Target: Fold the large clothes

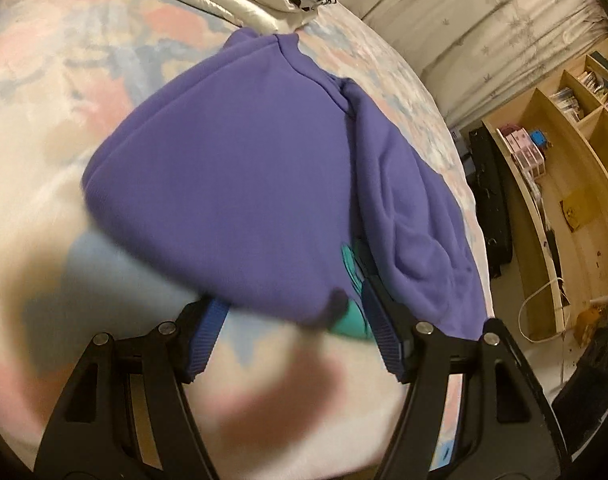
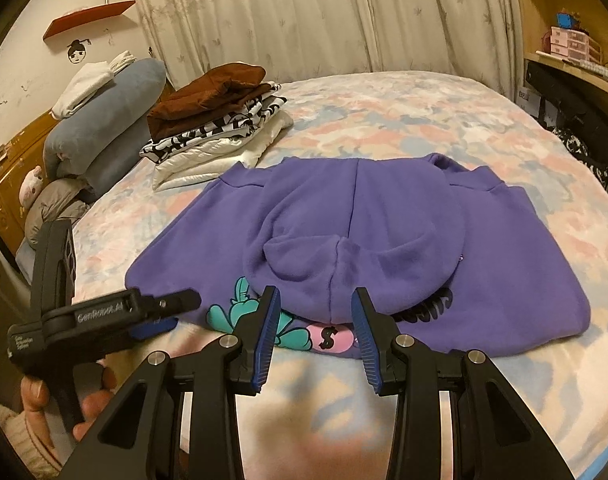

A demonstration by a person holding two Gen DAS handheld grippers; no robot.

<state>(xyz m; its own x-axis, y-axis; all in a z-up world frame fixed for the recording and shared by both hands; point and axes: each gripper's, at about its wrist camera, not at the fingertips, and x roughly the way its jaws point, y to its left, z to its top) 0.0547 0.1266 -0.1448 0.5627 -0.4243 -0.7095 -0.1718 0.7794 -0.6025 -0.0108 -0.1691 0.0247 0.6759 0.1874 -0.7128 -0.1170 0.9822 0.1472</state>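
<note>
Right wrist view shows your purple hoodie (image 2: 383,236) part-folded on the bed (image 2: 423,112), thick, soft and floppy, so with both the right claw (image 2: 315,320) and left claw (image 1: 292,320) open and empty, pinch its doubled near hem.

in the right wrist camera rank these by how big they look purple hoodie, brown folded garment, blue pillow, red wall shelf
1. purple hoodie, clearly largest
2. blue pillow and brown folded garment: look alike, unranked
3. red wall shelf, smallest, though farthest away
</note>
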